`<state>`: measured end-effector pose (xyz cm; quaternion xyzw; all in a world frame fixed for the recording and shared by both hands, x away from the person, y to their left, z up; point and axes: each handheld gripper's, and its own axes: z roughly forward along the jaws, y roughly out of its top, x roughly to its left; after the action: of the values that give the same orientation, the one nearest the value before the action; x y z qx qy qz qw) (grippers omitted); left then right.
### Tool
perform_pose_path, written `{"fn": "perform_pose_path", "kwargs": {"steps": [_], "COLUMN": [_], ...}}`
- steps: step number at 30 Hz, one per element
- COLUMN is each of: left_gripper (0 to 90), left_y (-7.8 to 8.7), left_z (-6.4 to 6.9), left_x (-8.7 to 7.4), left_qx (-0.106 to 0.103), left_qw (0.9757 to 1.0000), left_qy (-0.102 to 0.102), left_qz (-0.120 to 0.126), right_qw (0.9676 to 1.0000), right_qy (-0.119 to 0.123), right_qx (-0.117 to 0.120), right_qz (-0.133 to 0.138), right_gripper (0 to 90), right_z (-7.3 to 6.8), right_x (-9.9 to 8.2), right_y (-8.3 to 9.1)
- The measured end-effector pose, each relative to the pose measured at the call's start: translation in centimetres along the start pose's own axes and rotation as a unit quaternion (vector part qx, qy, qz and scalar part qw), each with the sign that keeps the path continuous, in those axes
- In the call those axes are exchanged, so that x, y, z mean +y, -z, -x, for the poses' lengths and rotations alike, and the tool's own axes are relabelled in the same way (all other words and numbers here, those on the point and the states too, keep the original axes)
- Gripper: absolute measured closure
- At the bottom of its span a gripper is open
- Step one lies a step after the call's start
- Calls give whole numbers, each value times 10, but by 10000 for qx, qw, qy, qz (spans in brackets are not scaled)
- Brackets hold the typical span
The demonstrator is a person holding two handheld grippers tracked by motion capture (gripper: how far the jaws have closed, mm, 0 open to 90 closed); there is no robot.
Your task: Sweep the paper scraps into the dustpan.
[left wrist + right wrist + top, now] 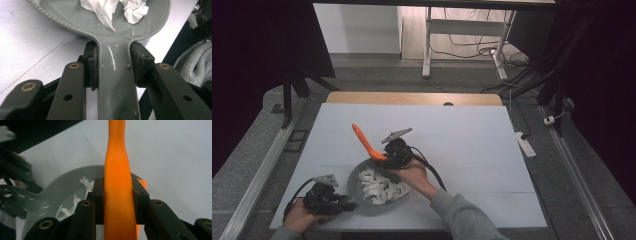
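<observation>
Left gripper (113, 67) nearest me, clamped on grey plastic pan's flat handle (116, 82); right gripper (393, 152) pinches orange plastic spatula (364, 141), long axis slanting up-left over pan's far rim; white crumpled paper (379, 189) lies just below it in the pan

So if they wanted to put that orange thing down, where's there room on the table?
Plenty: the white table is bare beyond and right of the grey pan. It is crowded near the front left, where both grippers meet the pan and its crumpled paper, the right gripper holding the orange spatula.
</observation>
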<state>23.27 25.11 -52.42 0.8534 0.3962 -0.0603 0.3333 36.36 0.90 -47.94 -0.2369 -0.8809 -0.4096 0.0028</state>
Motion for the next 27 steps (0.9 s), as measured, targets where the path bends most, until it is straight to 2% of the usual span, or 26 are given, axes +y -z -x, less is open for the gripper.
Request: {"fn": "perform_pose_path", "kwargs": {"steps": [2, 7, 11, 15, 17, 20, 23, 27], "left_gripper": [618, 617, 617, 617, 617, 617, 617, 617], "left_y": [0, 0, -1, -2, -1, -1, -2, -3], "left_z": [0, 0, 1, 1, 1, 2, 2, 3], "left_x": [0, 0, 0, 0, 0, 0, 0, 1], "left_qx": [1, 0, -9, -7, -6, -4, 0, 0], "left_qw": [10000, 10000, 10000, 10000, 10000, 10000, 10000, 10000], "left_qy": [6, 2, 1, -9, -7, -6, -6, -21], "left_qz": [4, -4, -14, -20, -16, -17, -13, -32], "right_qw": [9998, 9978, 9948, 9923, 9918, 9929, 9938, 9933], "right_qy": [163, 138, -80, -296, -390, -470, -427, -455], "right_qx": [-79, -422, -591, -720, -731, -639, -738, -990], "right_qz": [122, 486, 827, 966, 972, 889, 713, 392], "right_gripper": [697, 697, 696, 696, 696, 696, 696, 696], "right_z": [-6, -1, 12, 26, 32, 36, 36, 36], "right_x": [2, 2, -6, -15, -19, -25, -32, -43], "right_y": [8, 30, 49, 62, 66, 70, 72, 68]}}
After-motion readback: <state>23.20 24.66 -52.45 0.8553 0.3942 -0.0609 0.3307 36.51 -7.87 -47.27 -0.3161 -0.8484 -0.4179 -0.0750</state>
